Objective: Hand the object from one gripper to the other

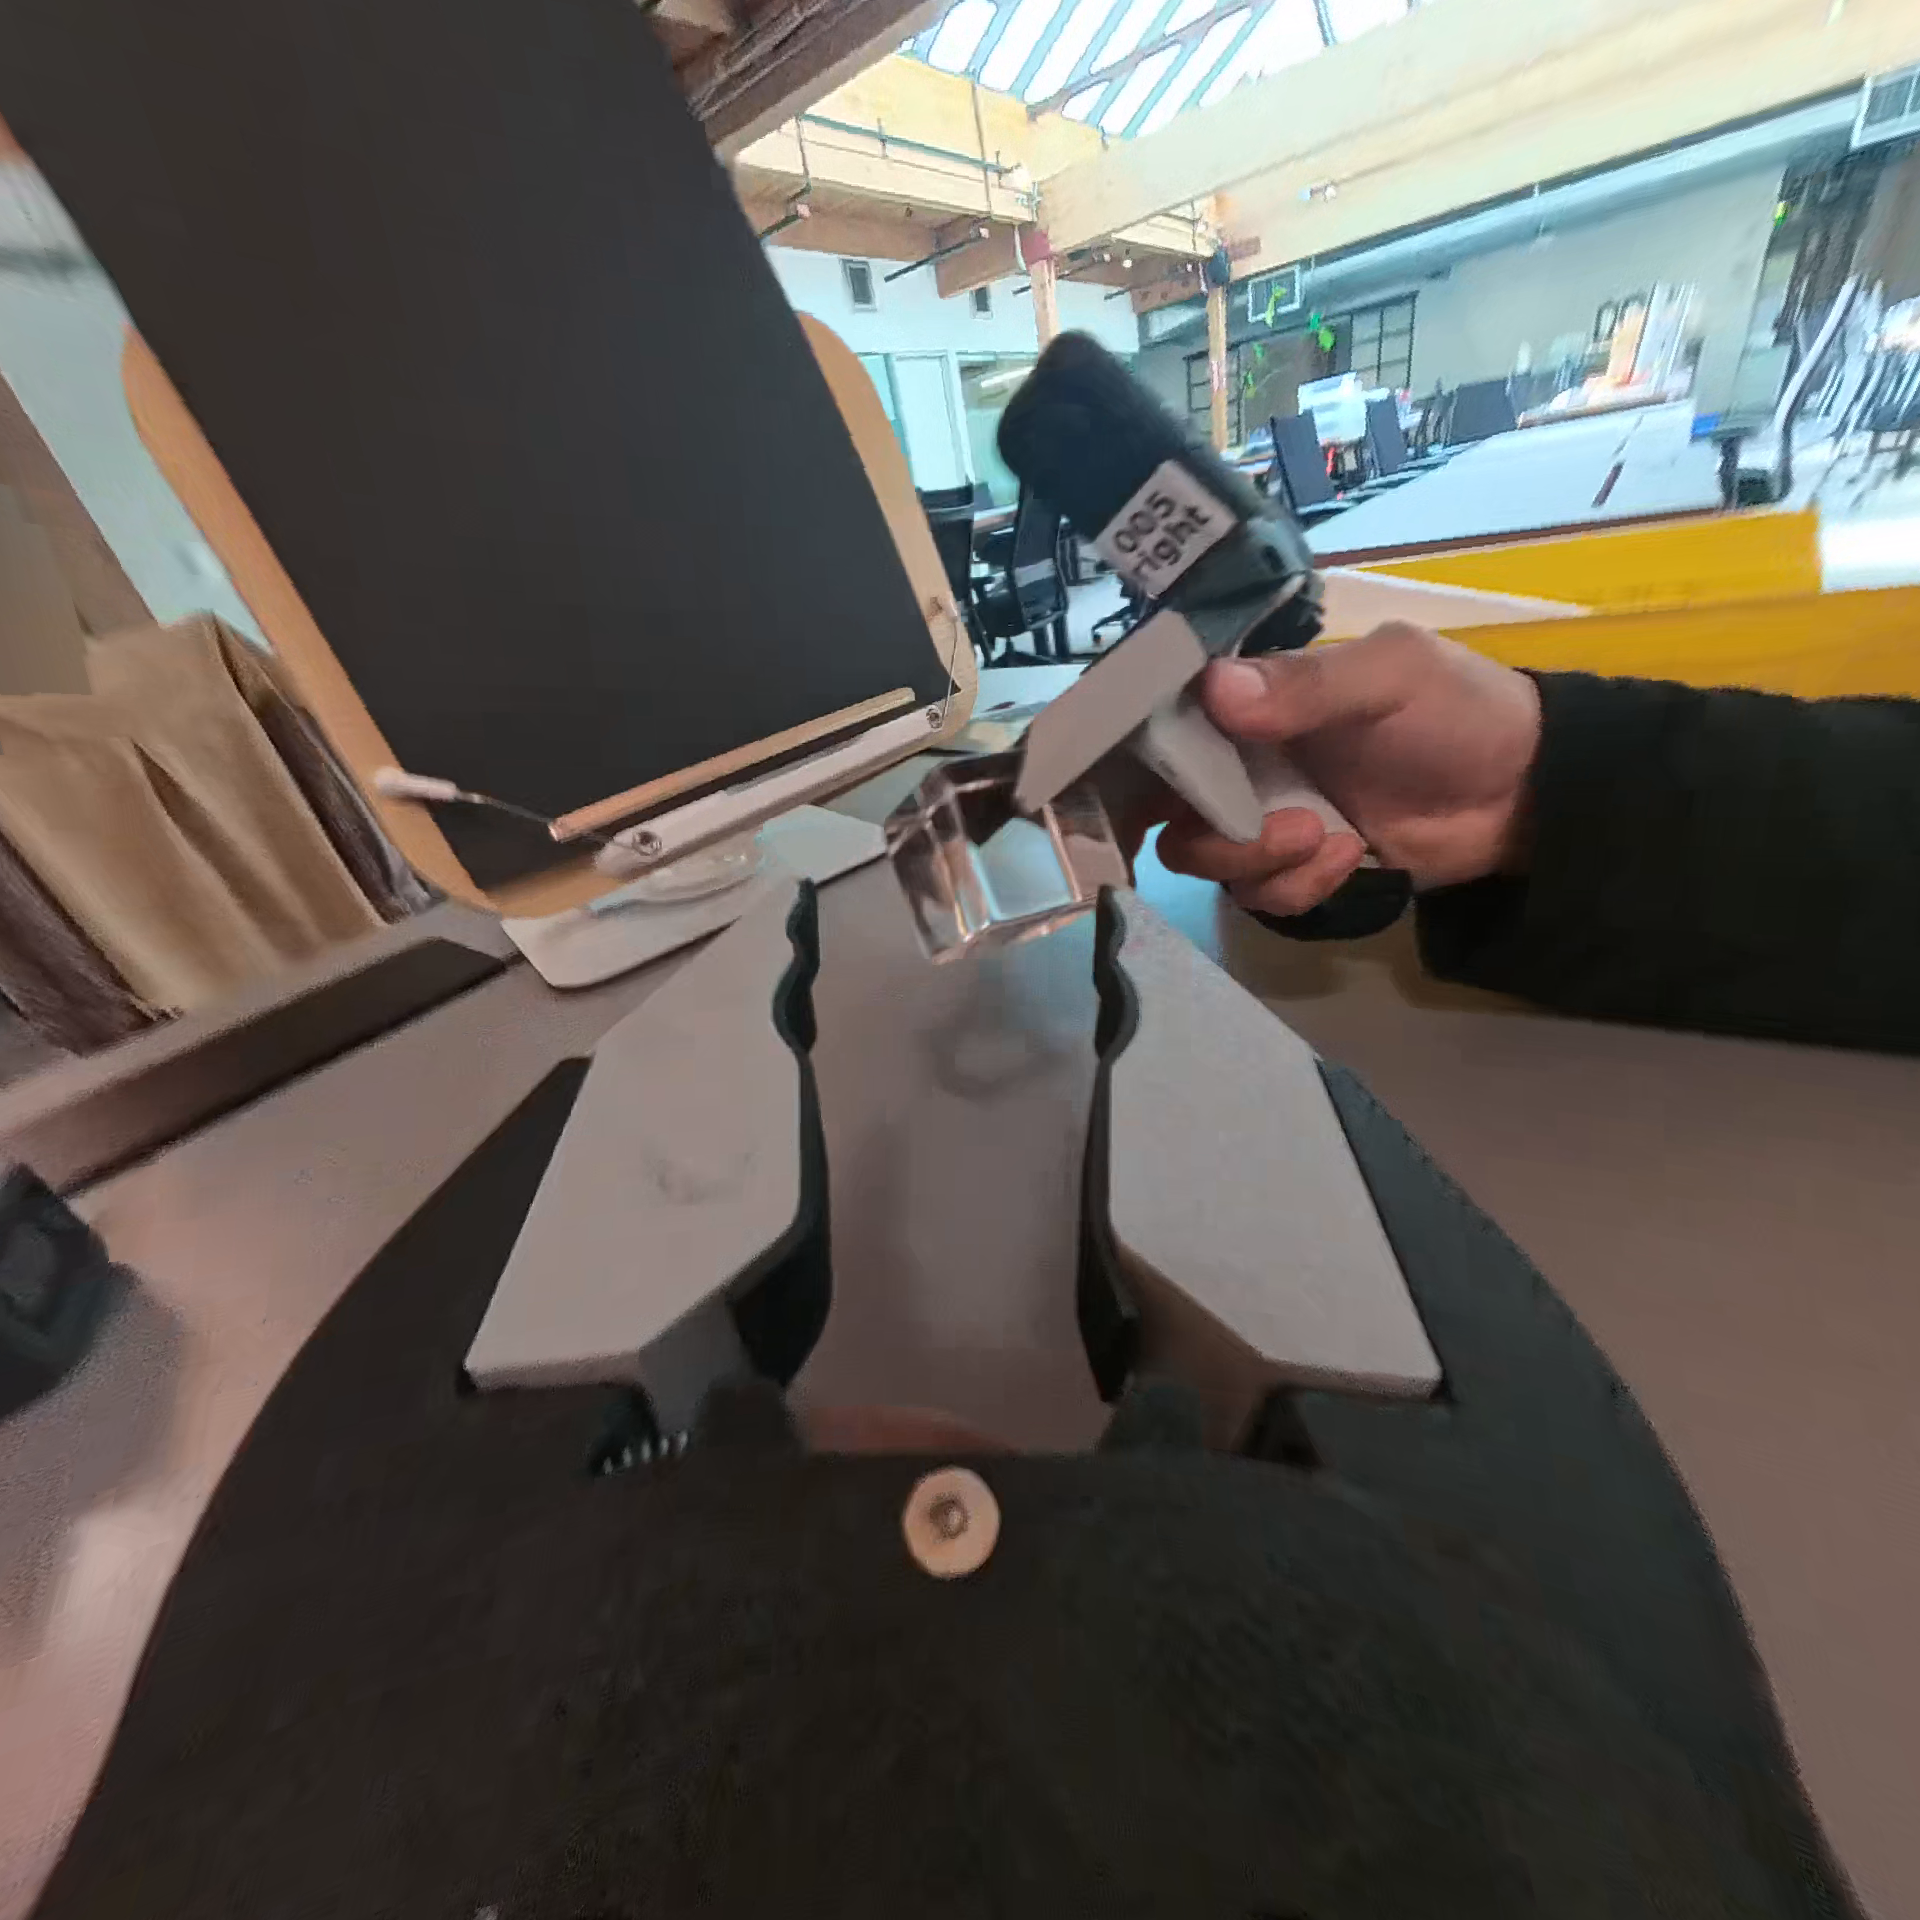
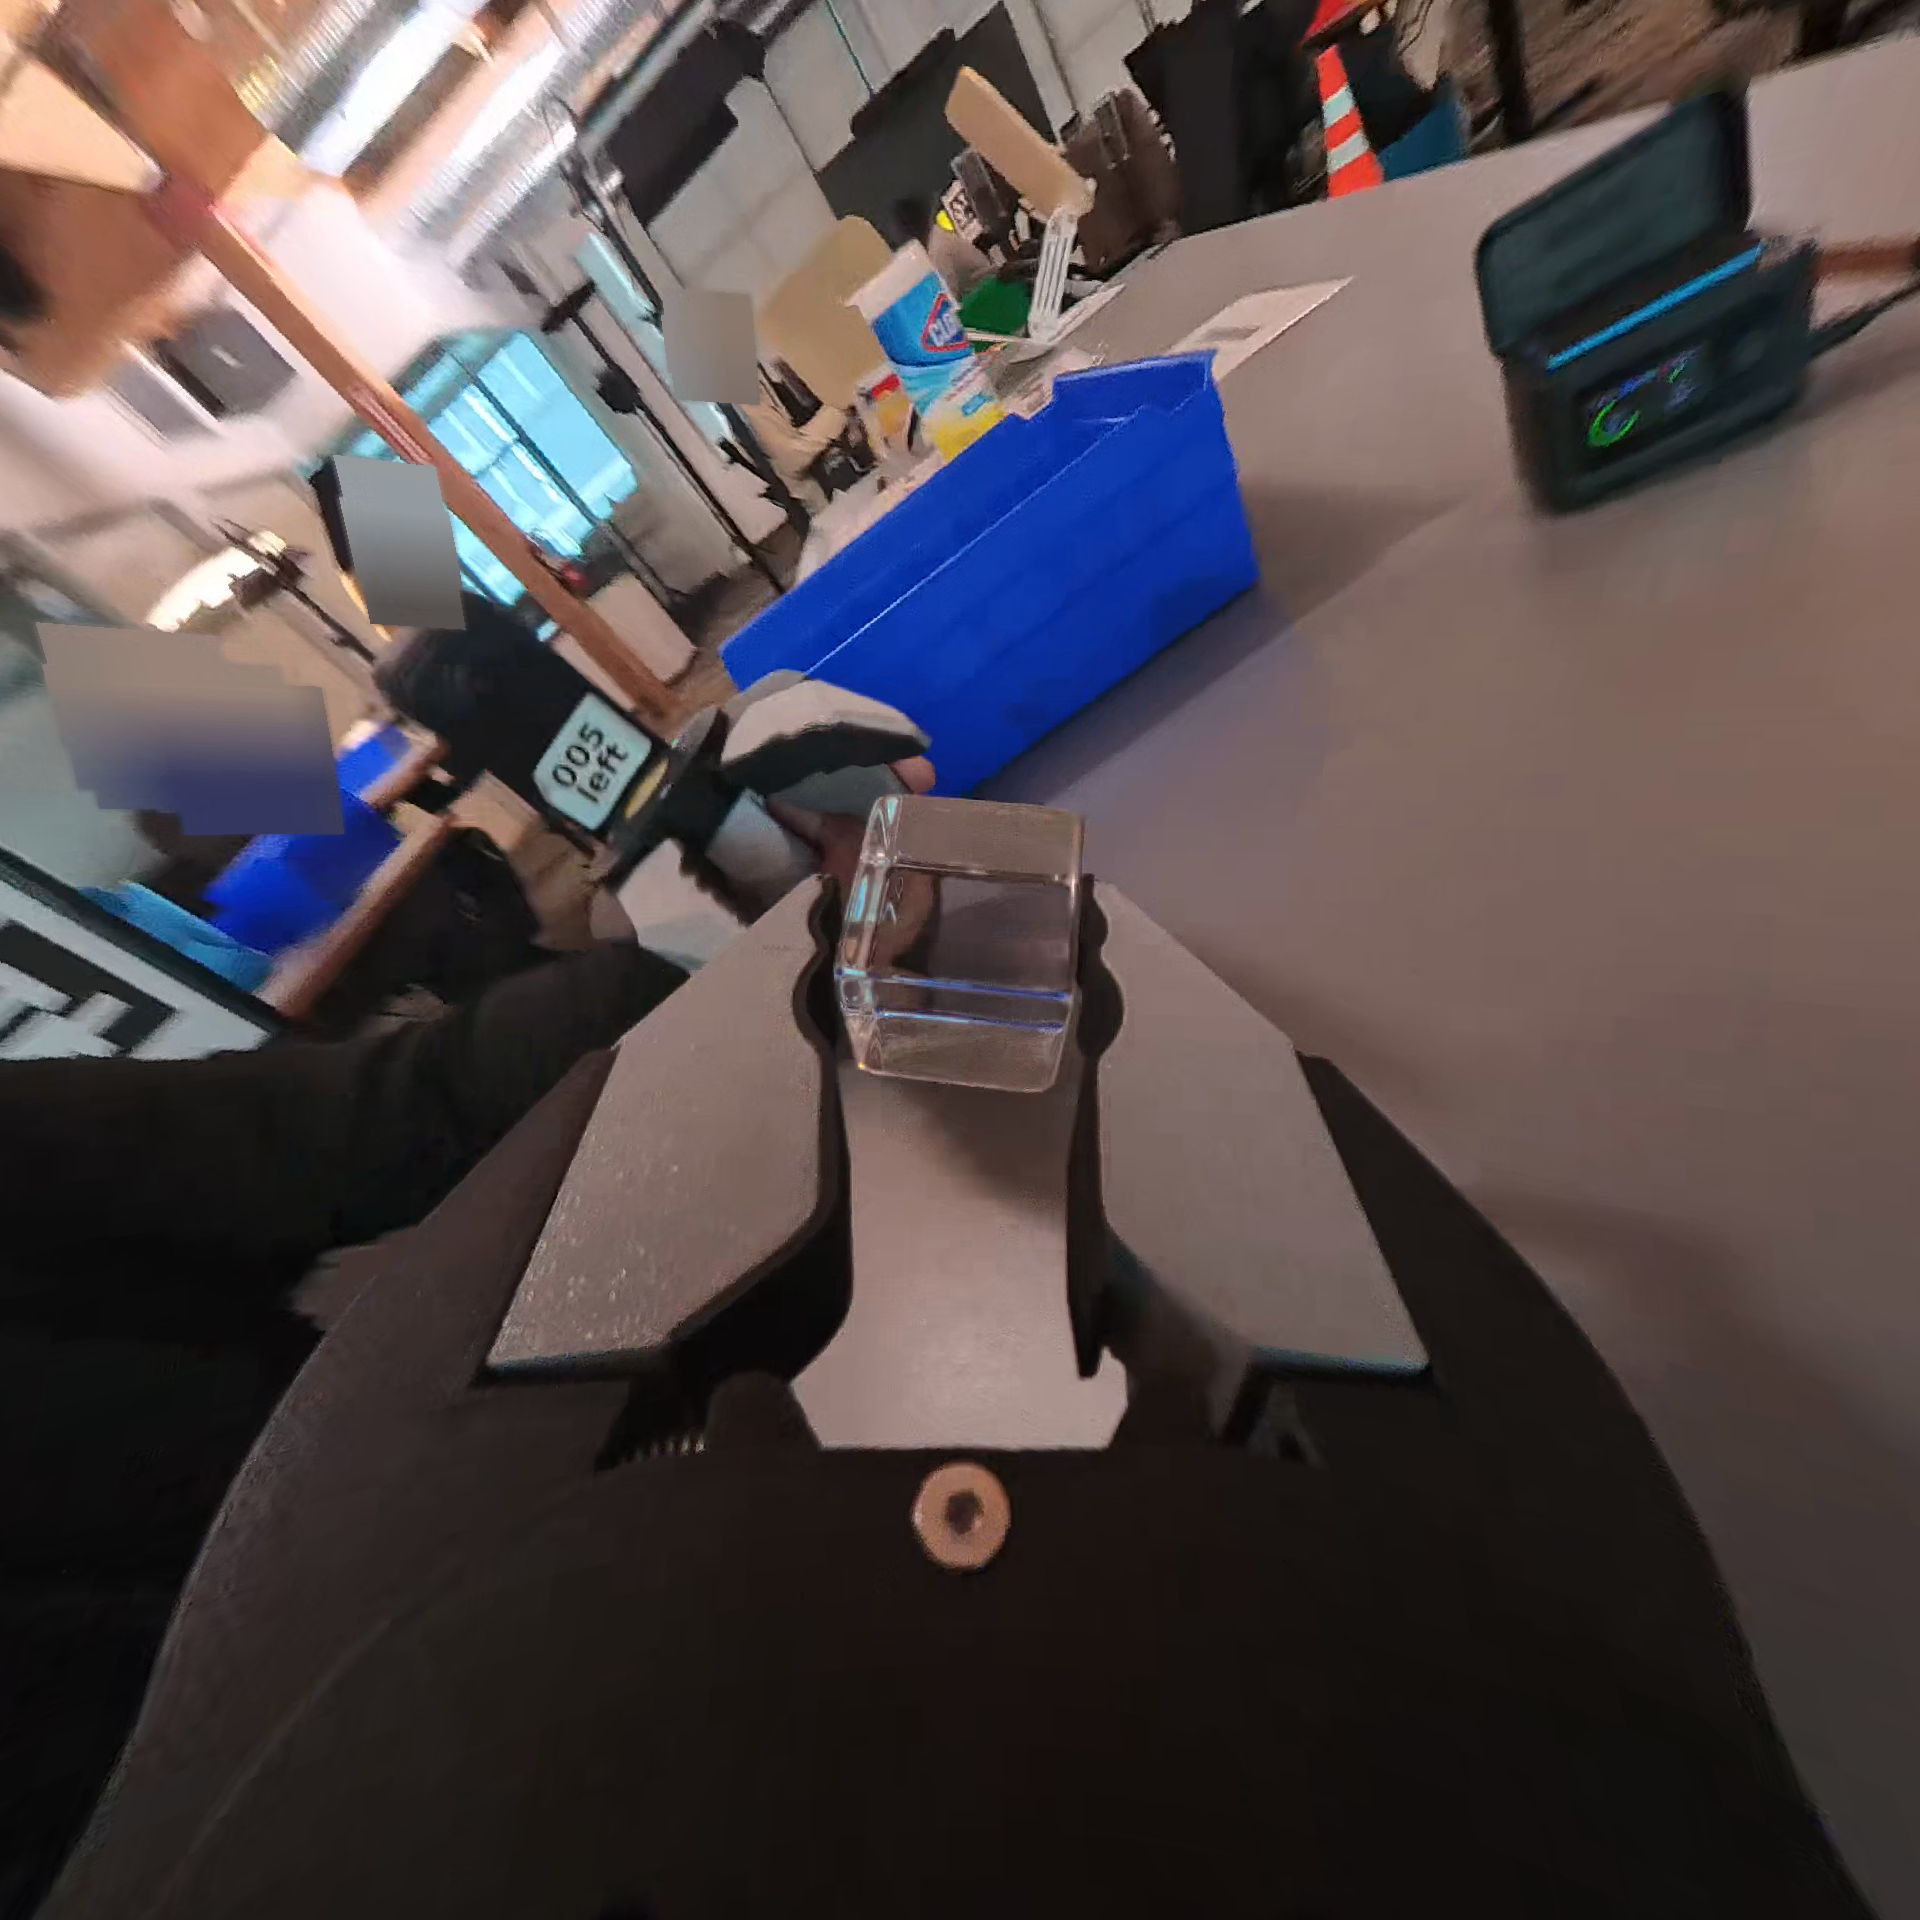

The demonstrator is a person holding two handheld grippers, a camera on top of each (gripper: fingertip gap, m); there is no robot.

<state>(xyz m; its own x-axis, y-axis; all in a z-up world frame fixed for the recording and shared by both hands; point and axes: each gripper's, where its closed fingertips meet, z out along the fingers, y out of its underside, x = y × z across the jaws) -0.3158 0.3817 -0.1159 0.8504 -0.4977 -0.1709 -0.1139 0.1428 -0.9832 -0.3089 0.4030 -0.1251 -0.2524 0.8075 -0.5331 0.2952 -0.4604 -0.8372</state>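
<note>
**Clear cube pinched in right tool, left tool wide at its side**

Right wrist view: right tool [image 2: 961, 940] clamped on a clear cube [image 2: 966, 966], pinched at the very tips of both fingers. Gap narrowed to the cube's width, pads pressing its left and right faces. Cube lifted off the grey counter [image 2: 1507, 831], roughly level, front face toward the camera, top face just above the fingertips.

Ahead and left of the right tool: left tool [image 2: 831, 753], blurred, aimed toward the cube from the far side. Close behind the cube; contact impossible to judge from here.

Further ahead on the counter: blue bin [image 2: 1039, 582], well beyond the tips. Far ahead to the right: dark case with a lit screen [image 2: 1642, 343], lid up.

Left wrist view: left tool spread wide, nothing between the fingers, bare counter visible down the gap. Cube hanging right at the mouth of that gap, just past the tips and closer to the right finger [image 1: 1117, 966]. Touching or not: cannot tell. Right tool coming in from ahead-right, tilted down, gripped by a hand [image 1: 1382, 758] in a black sleeve [image 1: 1662, 852].

Ahead-left of the left tool: black board on a pale stand [image 1: 468, 416], leaning back, wooden edging. Beyond the hand, far right: yellow panel [image 1: 1610, 592]. Rest of background blurred.
</note>
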